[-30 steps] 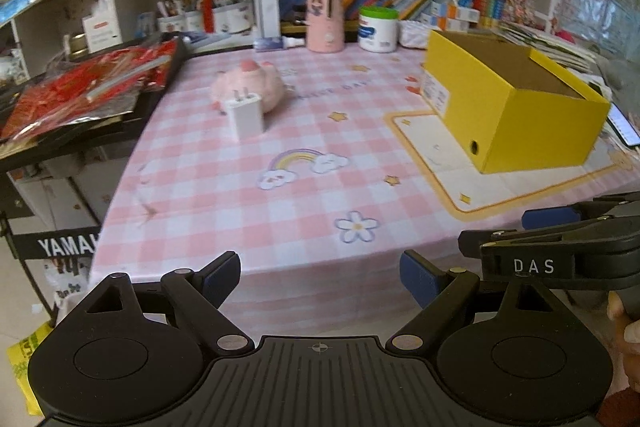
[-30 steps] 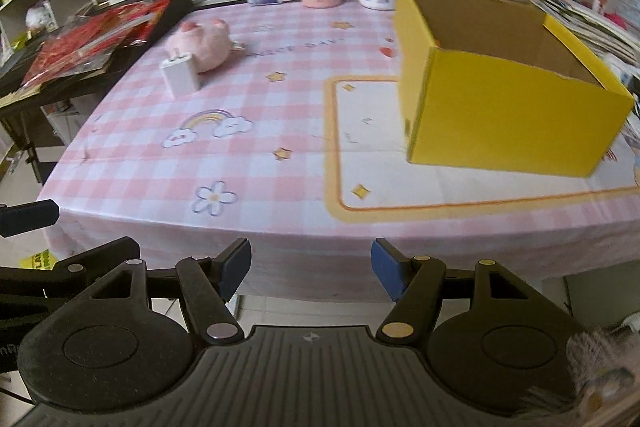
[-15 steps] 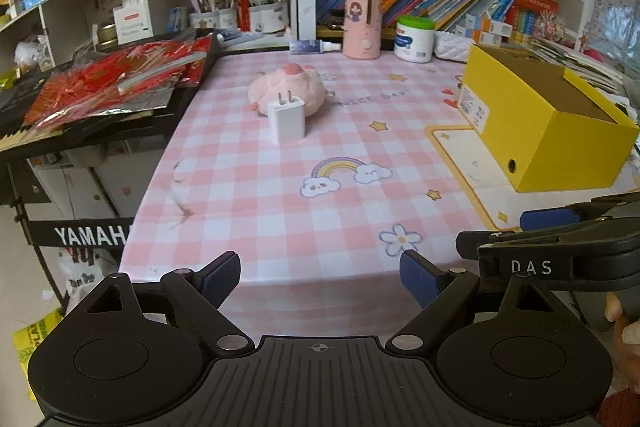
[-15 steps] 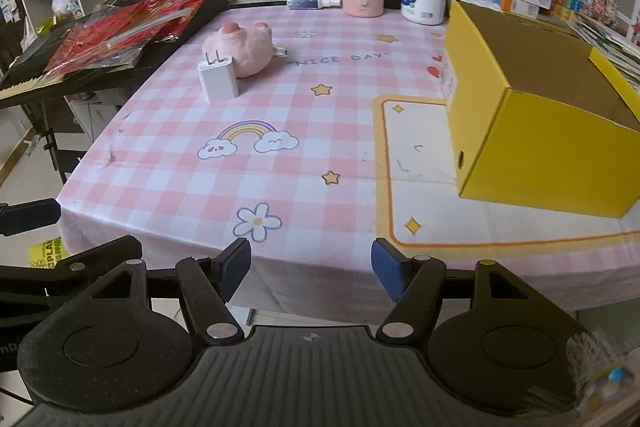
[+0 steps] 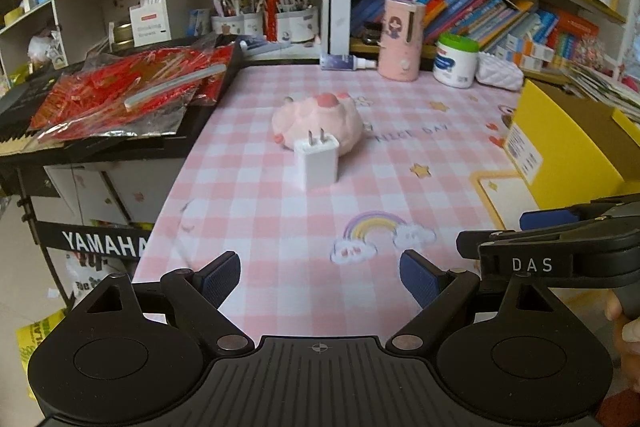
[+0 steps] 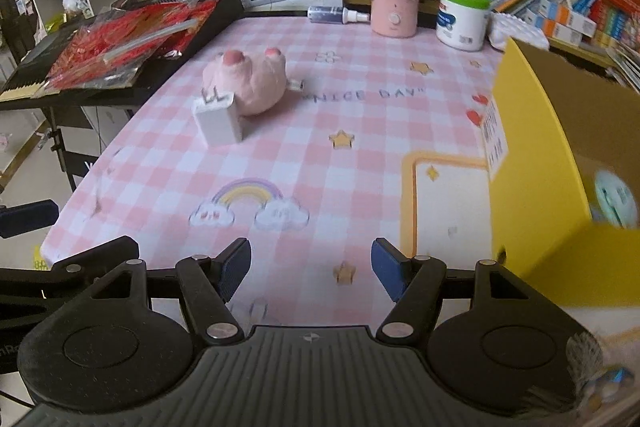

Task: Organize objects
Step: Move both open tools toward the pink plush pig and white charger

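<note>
Presently, stock as seen from my two claws: my left gripper [image 5: 320,277] released, holding nothing, over the near edge of the pink checked tablecloth [image 5: 260,211]. My right gripper [image 6: 311,269] likewise spread and unladen. One white charger plug [image 5: 317,163], prongs up, ahead of my left claw and ahead-left of my right; one pink plush toy [image 5: 320,121] touching it just behind. One yellow box [image 6: 552,163], open-topped, close on the right of my right claw.

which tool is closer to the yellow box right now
Right. The right tool sits open beside the yellow box, box just to its right. The left tool is farther left, facing the charger.
</note>
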Available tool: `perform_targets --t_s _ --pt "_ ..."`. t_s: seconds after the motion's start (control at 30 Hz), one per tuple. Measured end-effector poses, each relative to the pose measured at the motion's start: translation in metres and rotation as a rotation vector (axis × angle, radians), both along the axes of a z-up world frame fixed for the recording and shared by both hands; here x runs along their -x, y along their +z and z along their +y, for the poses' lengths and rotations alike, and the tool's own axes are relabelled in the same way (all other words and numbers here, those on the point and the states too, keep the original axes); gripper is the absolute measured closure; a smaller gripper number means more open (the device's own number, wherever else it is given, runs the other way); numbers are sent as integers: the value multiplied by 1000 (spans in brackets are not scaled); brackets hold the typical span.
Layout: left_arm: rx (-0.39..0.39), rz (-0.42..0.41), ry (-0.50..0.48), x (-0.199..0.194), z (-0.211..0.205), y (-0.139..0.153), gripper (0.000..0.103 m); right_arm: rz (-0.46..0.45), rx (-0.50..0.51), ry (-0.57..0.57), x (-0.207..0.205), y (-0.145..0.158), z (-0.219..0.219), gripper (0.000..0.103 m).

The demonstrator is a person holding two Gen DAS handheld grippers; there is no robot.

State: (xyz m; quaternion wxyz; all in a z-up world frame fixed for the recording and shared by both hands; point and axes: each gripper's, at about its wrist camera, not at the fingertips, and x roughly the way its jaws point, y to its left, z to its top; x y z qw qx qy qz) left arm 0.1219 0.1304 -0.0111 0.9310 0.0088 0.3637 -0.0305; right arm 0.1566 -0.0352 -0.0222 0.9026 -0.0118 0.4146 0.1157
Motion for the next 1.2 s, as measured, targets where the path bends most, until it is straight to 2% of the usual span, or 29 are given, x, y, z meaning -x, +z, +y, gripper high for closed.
perform_targets --t_s 0.63,0.73,0.83,1.2 --pt "-6 -2 47 -72 -11 1 14 -50 -38 32 -89 7 -13 37" --pt "-11 -14 57 -81 -11 2 7 -65 -48 31 -100 9 -13 36" --pt "-19 -24 57 -89 -12 3 7 -75 -57 29 -112 10 -15 34" --pt "-34 -3 65 -132 -18 -15 8 -65 -104 36 -145 8 -10 33"
